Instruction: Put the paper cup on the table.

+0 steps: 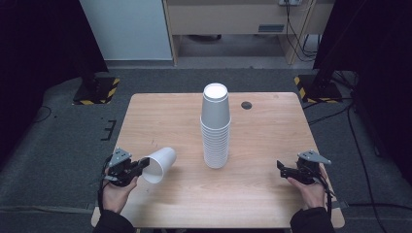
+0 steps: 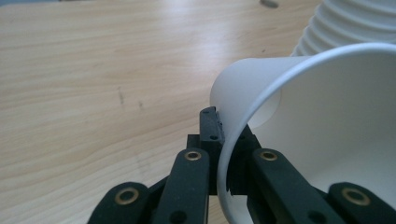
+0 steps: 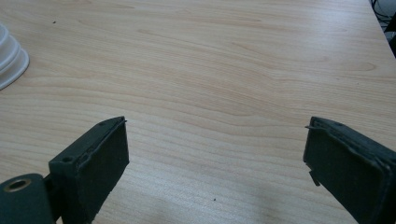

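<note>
Cup: white paper, single, lying tilted on its side, its open mouth turned toward my left gripper, its base pointing toward the stack. I hold it by the rim; in the left gripper view the cup has its wall pinched between the two black jaws, one jaw outside and one inside the mouth, so this gripper is clenched on the cup. It sits left of the stack and nearer to me, near it but apart from it. Stack: white paper cups nested upside down, upright, at the middle of the table; its ribbed rims show at the upper right of the left gripper view, and its lowest rims at the left edge of the right gripper view. Right gripper: well to the right of the stack, nearer to me, in my right hand; in its own view the gripper has its jaws spread wide, released, with bare wood between them. Left hand: below the cup, left of the stack. Hole: small, dark, round, in the tabletop just right of the stack's top.
</note>
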The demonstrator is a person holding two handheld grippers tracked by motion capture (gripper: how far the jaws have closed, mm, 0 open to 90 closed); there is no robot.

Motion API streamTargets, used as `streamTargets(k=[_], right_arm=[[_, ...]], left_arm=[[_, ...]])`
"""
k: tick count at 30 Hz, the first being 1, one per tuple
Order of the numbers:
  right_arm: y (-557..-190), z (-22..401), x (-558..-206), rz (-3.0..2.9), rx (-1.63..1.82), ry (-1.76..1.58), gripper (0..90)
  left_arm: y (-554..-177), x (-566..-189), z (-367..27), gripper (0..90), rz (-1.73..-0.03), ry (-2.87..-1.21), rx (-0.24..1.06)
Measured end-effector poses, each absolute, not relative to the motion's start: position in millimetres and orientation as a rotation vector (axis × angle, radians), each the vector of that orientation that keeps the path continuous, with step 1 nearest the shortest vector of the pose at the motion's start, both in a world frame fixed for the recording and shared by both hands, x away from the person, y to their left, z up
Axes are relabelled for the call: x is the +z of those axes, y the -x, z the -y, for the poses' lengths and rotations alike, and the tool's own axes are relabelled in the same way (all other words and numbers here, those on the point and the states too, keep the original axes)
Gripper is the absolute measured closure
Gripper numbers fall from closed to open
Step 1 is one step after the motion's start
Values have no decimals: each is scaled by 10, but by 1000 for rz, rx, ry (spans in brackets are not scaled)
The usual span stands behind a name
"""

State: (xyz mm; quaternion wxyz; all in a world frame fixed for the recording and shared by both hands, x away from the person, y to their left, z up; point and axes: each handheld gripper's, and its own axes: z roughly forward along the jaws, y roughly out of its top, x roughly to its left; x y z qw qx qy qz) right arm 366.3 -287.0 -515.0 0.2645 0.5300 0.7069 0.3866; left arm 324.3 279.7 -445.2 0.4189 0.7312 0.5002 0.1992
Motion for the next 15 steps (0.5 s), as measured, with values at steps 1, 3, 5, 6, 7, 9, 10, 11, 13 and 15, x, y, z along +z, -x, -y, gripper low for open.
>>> streamTargets(k=[1,3,5,6,7,9,10,11,13,15], right_arm=[[-3663,2865,-5152,-1913,1041,-1427,71],[-3662,2857,-5154,-1923,1040,-1419,72],[-3661,2853,-5153,-1922,1042,-1421,72],[-3659,2852,-5154,-1922,1040,-1421,72],[-3659,2854,-5158,-1925,1040,-1419,72],[-3659,2855,-5171,-1924,1040,-1427,69],[-3661,2857,-5177,-1927,1036,-1427,68],[-3661,2857,-5177,-1927,1036,-1427,68],[-3665,2859,-5193,-1939,1024,-1427,66],[-3676,2848,-5227,-1959,1003,-1435,62]], left_arm=[[-3247,-4446,-2815,873,-1267,-1840,499],[-3259,-4427,-2853,874,-1304,-1853,494],[-3268,-4415,-2872,874,-1322,-1864,487],[-3279,-4399,-2892,874,-1341,-1866,487],[-3287,-4382,-2912,874,-1354,-1873,487],[-3308,-4354,-2943,875,-1379,-1873,488],[-3335,-4334,-2964,875,-1402,-1887,496],[-3335,-4334,-2964,875,-1402,-1887,496],[-3375,-4318,-2986,875,-1432,-1908,501],[-3442,-4293,-3022,876,-1479,-1933,495]])
